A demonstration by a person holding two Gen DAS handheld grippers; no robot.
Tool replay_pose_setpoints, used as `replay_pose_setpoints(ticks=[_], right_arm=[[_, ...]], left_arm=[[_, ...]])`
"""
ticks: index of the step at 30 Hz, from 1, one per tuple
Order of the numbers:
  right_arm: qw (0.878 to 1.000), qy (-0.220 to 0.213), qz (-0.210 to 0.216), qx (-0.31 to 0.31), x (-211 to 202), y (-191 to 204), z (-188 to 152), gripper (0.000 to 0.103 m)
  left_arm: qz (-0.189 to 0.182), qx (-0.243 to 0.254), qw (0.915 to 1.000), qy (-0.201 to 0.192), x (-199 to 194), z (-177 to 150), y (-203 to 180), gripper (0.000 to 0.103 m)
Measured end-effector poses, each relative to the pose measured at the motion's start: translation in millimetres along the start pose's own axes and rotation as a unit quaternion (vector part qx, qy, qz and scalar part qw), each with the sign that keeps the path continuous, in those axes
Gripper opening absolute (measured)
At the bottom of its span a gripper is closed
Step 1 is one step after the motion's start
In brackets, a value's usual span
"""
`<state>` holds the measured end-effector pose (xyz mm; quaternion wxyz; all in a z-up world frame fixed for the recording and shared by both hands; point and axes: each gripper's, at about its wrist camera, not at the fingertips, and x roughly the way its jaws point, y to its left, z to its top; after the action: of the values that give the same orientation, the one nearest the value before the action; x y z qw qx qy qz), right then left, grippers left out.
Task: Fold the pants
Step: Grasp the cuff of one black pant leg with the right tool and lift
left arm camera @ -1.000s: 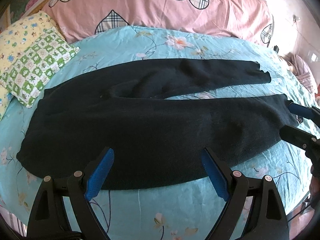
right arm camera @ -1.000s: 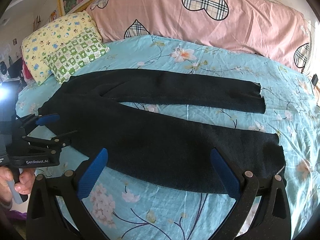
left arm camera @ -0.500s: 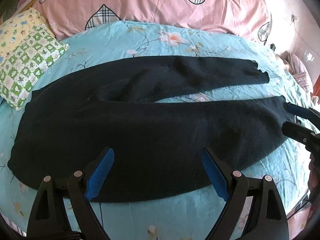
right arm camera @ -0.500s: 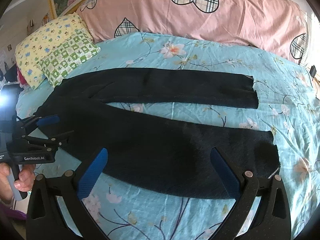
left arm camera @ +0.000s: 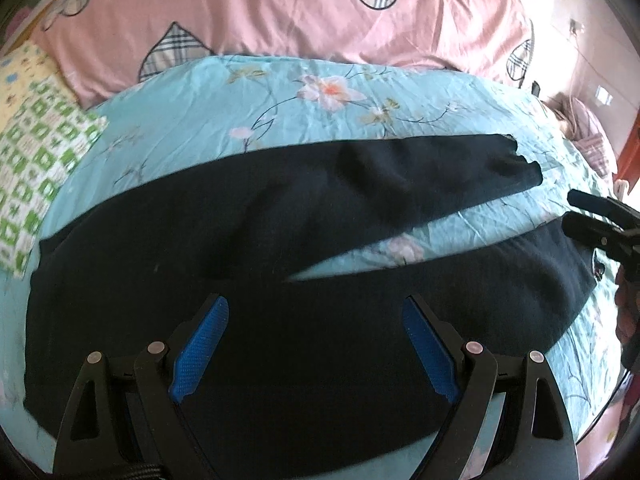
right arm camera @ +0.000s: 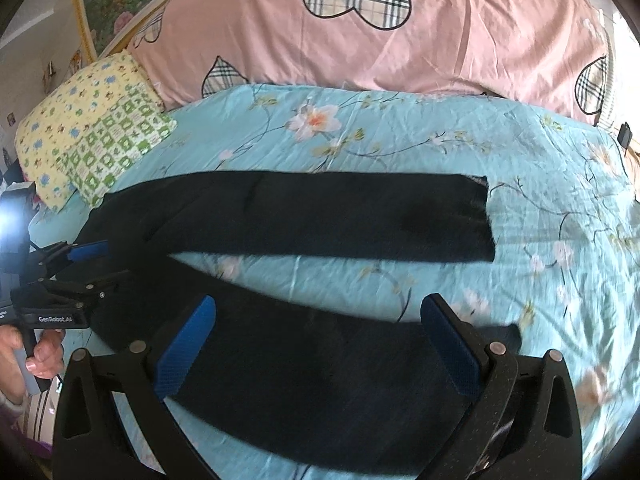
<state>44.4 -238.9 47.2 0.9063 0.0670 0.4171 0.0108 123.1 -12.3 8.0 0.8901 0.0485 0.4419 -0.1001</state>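
Note:
Black pants (left arm camera: 248,240) lie spread flat on the turquoise floral bedsheet (left arm camera: 320,104), waist at the left, two legs splayed to the right. My left gripper (left arm camera: 316,344) is open, hovering low over the near leg close to the waist. My right gripper (right arm camera: 320,344) is open, low over the near leg's cuff end (right arm camera: 320,384). The far leg (right arm camera: 340,216) lies flat beyond it. The right gripper also shows at the right edge of the left wrist view (left arm camera: 600,220), and the left gripper at the left edge of the right wrist view (right arm camera: 68,276).
A pink quilt with plaid hearts (right arm camera: 360,32) runs along the back of the bed. A yellow and green patterned pillow (right arm camera: 92,140) lies at the back left. The bed's edge drops off at the right (left arm camera: 624,360).
Both grippers have moved forward and lower over the near leg of the pants. Both stay open. The pants have not moved.

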Motion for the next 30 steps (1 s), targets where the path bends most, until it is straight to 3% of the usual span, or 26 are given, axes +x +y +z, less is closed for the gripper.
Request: replay_pose_setpoints(ticks=[7, 13, 21, 25, 30], right_arm=[[1.0, 0.011, -0.008, 0.02, 21.3, -33.1, 28.3, 0.102], [0.999, 0.014, -0.023, 0.041, 40.4, -69.2, 53.8, 0.102], [0.996, 0.018, -0.031, 0.086, 67.5, -118.6, 74.9, 0.101], [0.995, 0.027, -0.032, 0.092, 86.1, -134.6, 83.5, 0.094], [0.993, 0.049, -0.028, 0.105, 108.2, -150.2, 90.2, 0.078]], left_arm=[[0.001, 0.042, 0.9991, -0.012, 28.6, 42.7, 2.1, 0.09], [-0.029, 0.076, 0.9967, -0.005, 58.6, 83.7, 5.7, 0.09], [-0.073, 0.139, 0.9875, 0.015, 105.3, 127.9, 1.5, 0.09], [-0.098, 0.165, 0.9807, 0.035, 135.2, 143.9, 0.8, 0.089], [-0.124, 0.197, 0.9691, 0.082, 170.1, 157.3, -4.3, 0.089]])
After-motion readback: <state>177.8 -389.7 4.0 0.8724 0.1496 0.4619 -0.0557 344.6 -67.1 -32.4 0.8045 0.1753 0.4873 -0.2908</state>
